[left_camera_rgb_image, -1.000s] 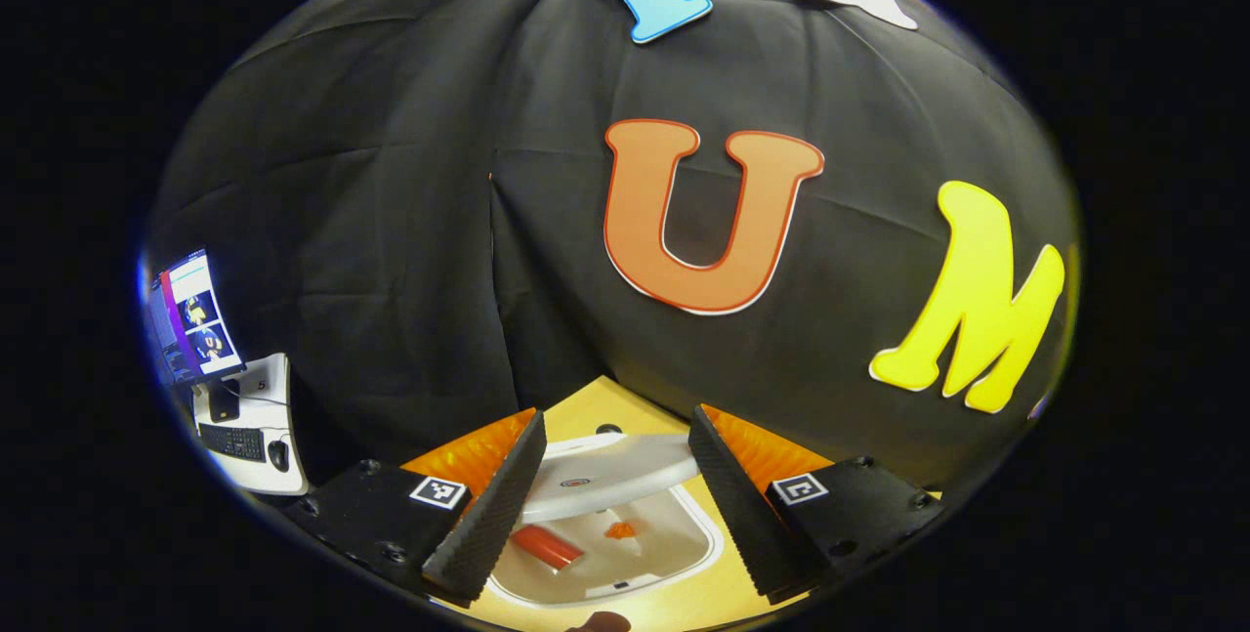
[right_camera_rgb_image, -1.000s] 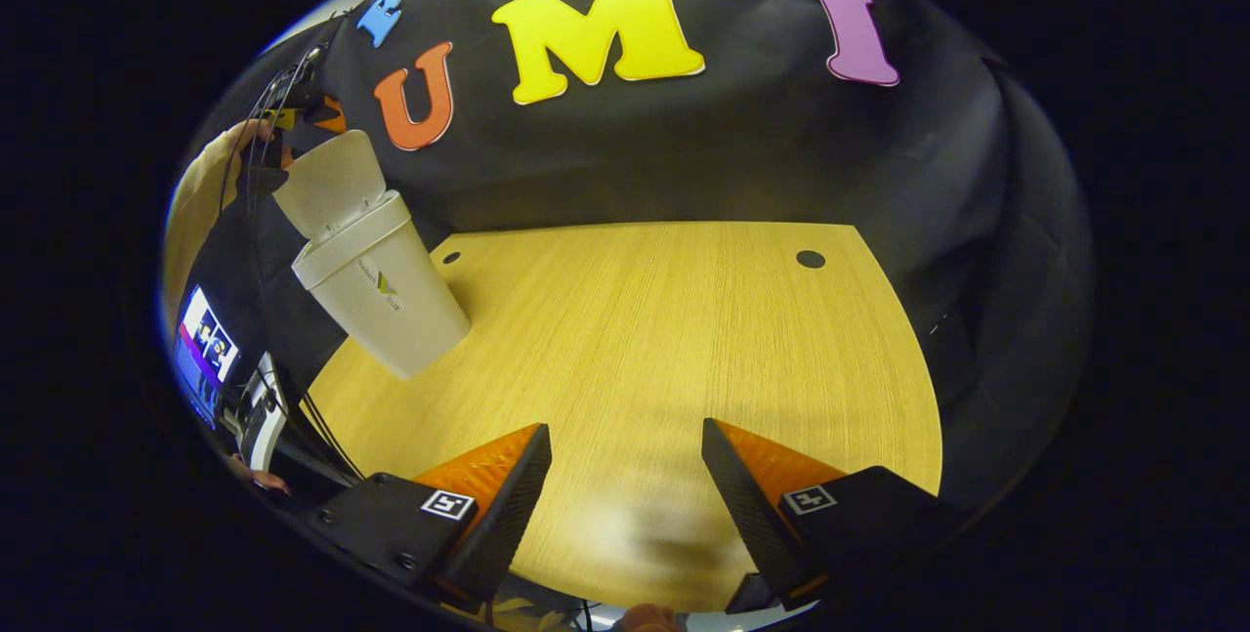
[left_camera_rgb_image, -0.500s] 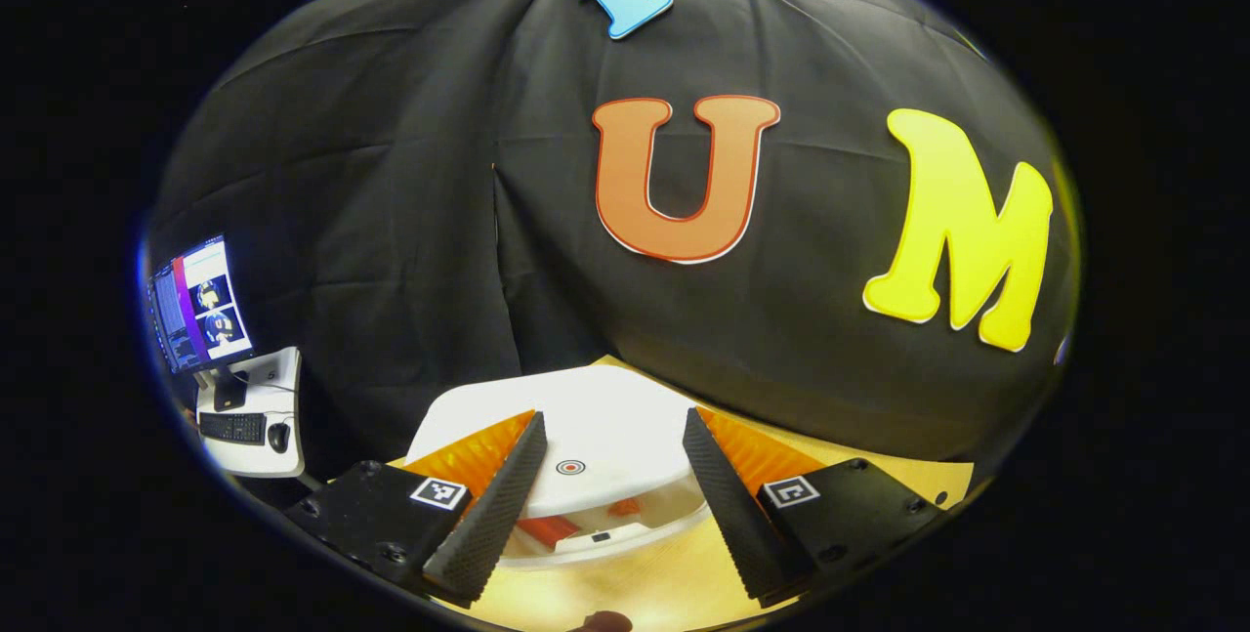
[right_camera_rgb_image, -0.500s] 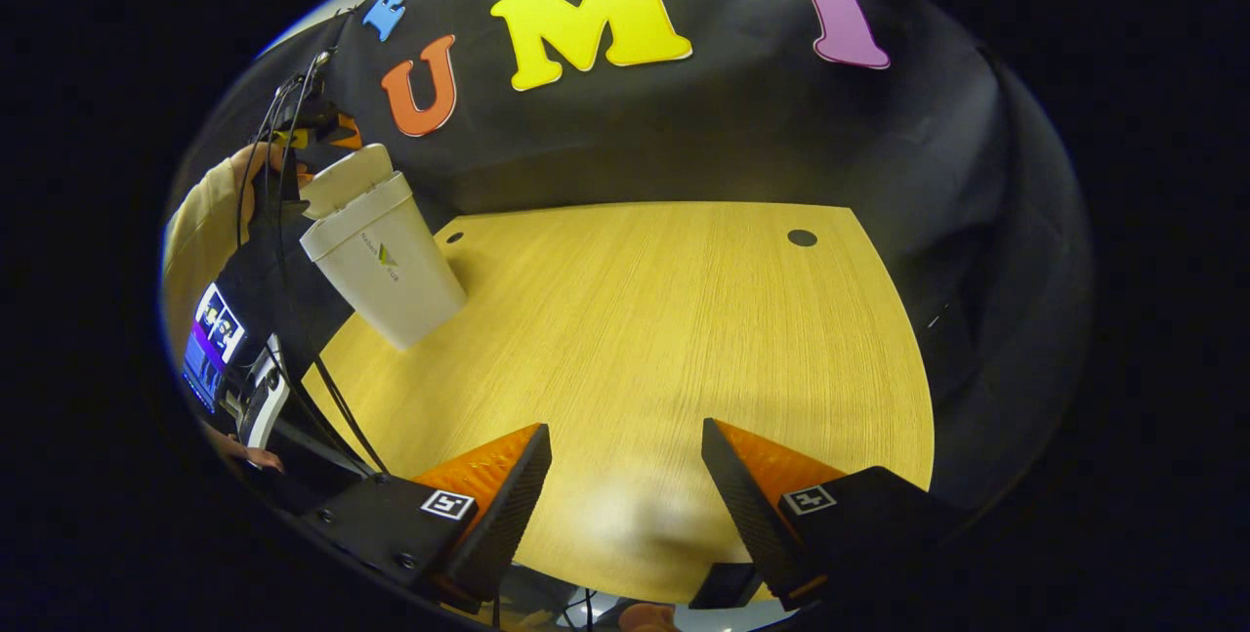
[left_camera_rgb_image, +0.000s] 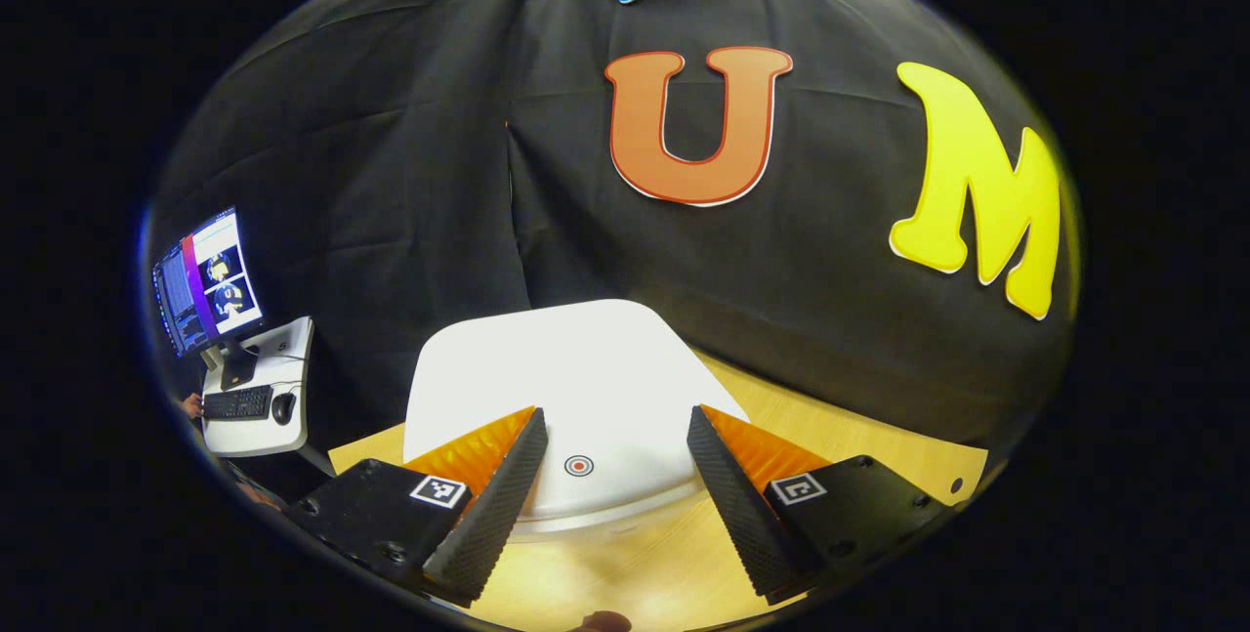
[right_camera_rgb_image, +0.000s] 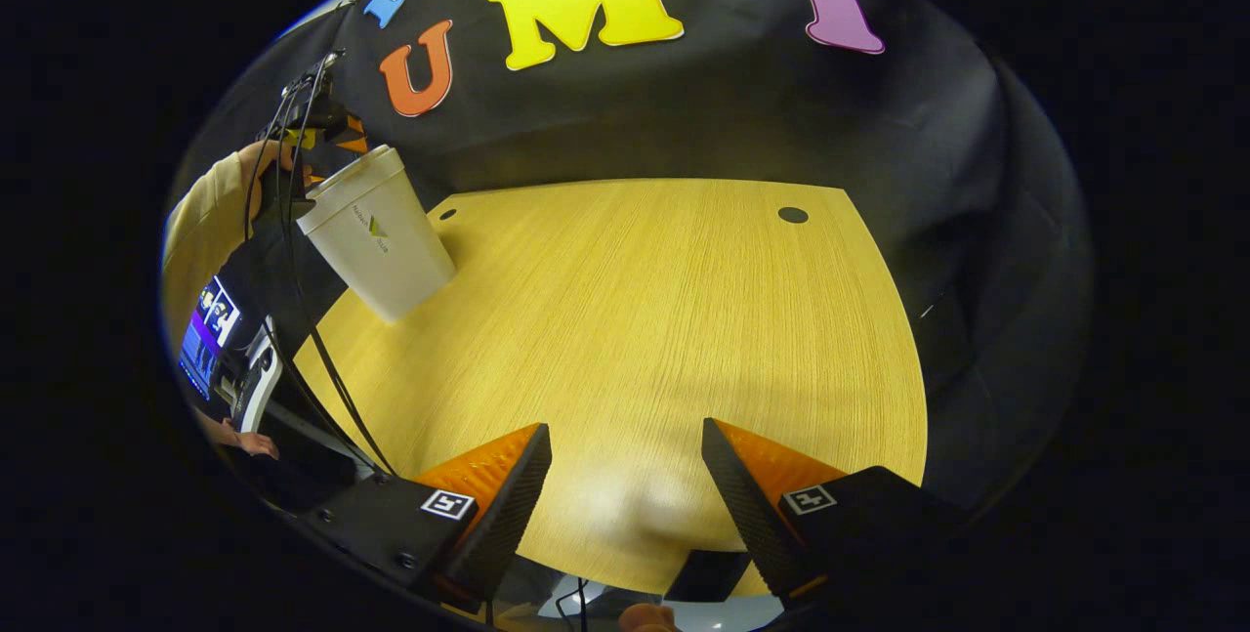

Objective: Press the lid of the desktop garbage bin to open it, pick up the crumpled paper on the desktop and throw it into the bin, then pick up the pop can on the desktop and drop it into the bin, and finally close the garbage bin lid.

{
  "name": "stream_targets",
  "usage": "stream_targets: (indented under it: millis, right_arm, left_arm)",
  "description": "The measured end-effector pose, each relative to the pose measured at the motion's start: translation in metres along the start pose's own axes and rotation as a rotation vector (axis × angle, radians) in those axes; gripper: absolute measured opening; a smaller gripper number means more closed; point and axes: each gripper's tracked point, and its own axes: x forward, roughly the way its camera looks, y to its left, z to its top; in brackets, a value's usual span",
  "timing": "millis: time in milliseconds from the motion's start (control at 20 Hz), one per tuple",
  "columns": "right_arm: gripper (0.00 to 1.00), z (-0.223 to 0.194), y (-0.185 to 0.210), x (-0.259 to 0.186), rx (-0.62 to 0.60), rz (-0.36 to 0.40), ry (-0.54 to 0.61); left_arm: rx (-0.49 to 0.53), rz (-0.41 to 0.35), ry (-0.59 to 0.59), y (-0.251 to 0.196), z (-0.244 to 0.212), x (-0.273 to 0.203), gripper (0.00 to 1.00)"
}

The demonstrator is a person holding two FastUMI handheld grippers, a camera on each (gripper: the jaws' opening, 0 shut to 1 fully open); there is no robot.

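Likely lab booth, black cloth wall point(right_camera_rgb_image: 703, 114), monitor point(left_camera_rgb_image: 203, 278)

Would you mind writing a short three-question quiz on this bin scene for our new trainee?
1. True or false: the lid of the garbage bin is down.
2. Which gripper is right at the bin? A. left gripper B. right gripper
3. Fill in: between the left gripper's open fingers, a small ______ mark sits on the lid.

Key
1. True; it lies flat on the bin's top in both views.
2. A; the right gripper hovers open over bare desktop, far from the bin.
3. Round target.
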Motion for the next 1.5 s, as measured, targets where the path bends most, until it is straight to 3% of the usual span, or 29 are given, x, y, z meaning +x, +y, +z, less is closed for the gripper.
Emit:
stream_targets:
  millis: [100, 300, 700, 950, 1200, 1500]
  right_arm:
    - [0.98, -0.001, 0.004, 0.003, 0.0, 0.004, 0.006]
    - [0.98, -0.003, 0.013, 0.009, 0.001, 0.013, 0.017]
    - [0.98, 0.007, 0.031, 0.016, -0.004, 0.023, 0.001]
    - [0.98, 0.033, 0.039, 0.011, -0.031, 0.01, -0.056]
    - [0.96, 0.061, 0.049, 0.008, -0.034, -0.008, -0.118]
    - [0.98, 0.107, 0.072, -0.01, -0.022, -0.027, -0.238]
  left_arm:
    - [0.024, 0.003, -0.007, -0.001, -0.001, 0.001, 0.97]
    - [-0.036, 0.006, -0.016, -0.002, -0.005, 0.003, 0.97]
    - [0.036, 0.02, -0.103, -0.001, -0.001, 0.005, 0.97]
    - [0.026, -0.013, -0.069, -0.004, 0.002, -0.002, 0.96]
    - [0.054, -0.056, -0.173, 0.001, 0.04, -0.037, 0.96]
    - [0.097, -0.192, -0.244, 0.015, 0.047, -0.081, 0.96]
